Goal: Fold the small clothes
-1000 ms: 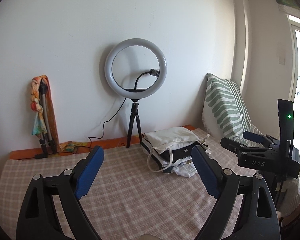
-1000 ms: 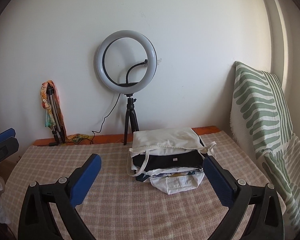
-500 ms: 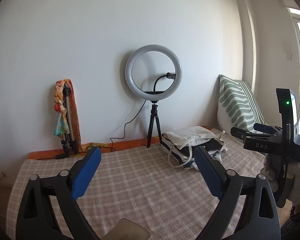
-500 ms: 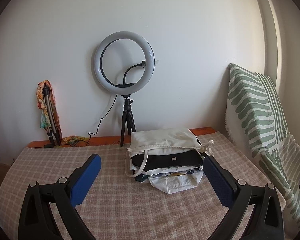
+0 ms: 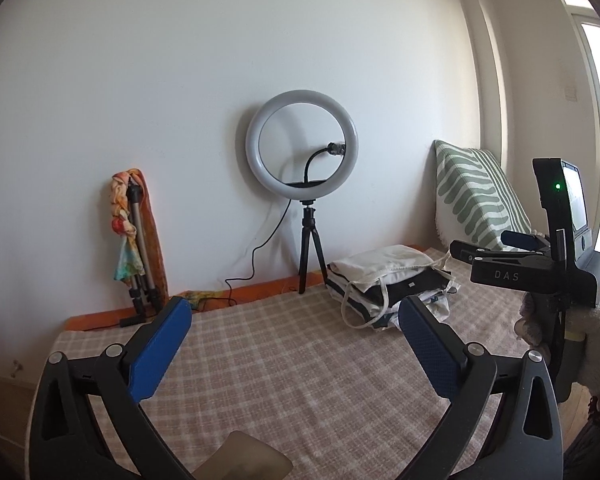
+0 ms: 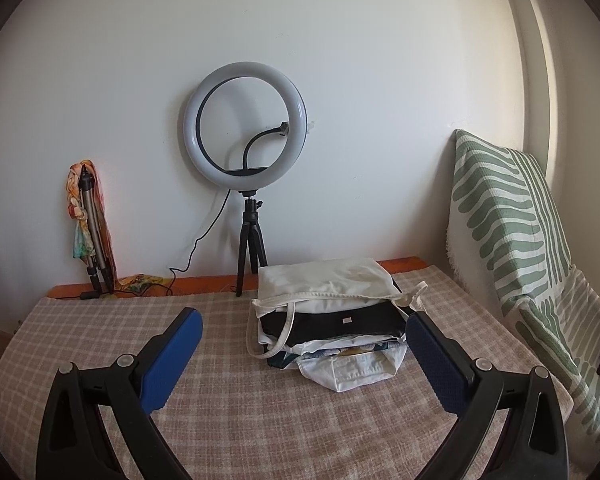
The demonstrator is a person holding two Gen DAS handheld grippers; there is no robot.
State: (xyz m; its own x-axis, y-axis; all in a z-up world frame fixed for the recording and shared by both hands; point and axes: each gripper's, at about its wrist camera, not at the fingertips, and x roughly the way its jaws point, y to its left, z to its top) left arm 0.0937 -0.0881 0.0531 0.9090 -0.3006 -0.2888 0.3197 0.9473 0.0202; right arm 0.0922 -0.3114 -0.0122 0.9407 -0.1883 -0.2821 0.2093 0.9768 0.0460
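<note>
A stack of folded small clothes (image 6: 332,316), white and black with a cream tote bag on top, lies on the checked tablecloth (image 6: 260,420) toward the back right. It also shows in the left wrist view (image 5: 388,280). My right gripper (image 6: 304,344) is open and empty, in front of the stack and above the cloth. My left gripper (image 5: 296,336) is open and empty, left of the stack. The right gripper's body (image 5: 540,272), held by a gloved hand, shows at the right of the left wrist view.
A ring light on a small tripod (image 6: 248,184) stands at the back wall with its cable trailing left. A folded tripod wrapped in a scarf (image 6: 88,224) leans at the back left. A green striped cushion (image 6: 508,232) stands at the right edge.
The left gripper pulled back and swung, so the stack and ring light shifted in its view. The right gripper barely moved. Both stayed open.
</note>
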